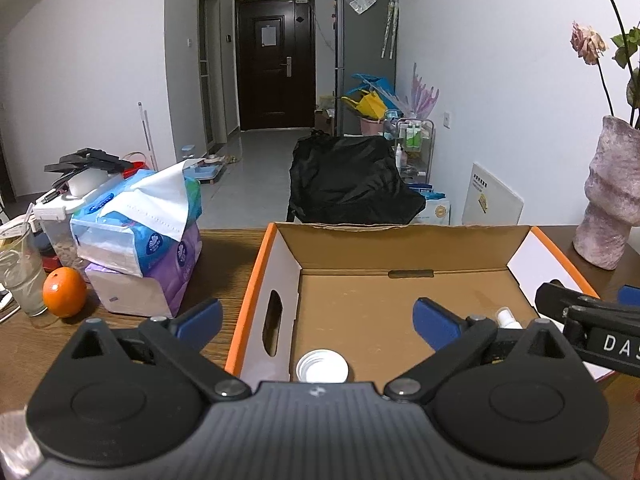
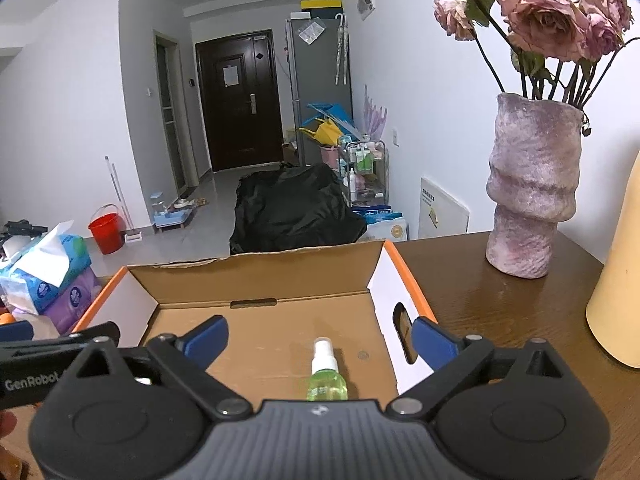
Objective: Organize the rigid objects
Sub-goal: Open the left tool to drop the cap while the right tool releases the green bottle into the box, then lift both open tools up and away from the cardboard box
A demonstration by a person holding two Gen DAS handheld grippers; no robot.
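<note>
Spray bottle [image 2: 326,376] — between parted jaws.

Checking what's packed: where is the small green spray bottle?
Right wrist view: the small green spray bottle lies on the open cardboard box floor, between the open right gripper jaws.

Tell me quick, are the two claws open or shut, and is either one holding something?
Left claw: open, holding nothing, over the cardboard box.
Right claw: open, holding nothing; the green spray bottle lies in the box below it.
</note>
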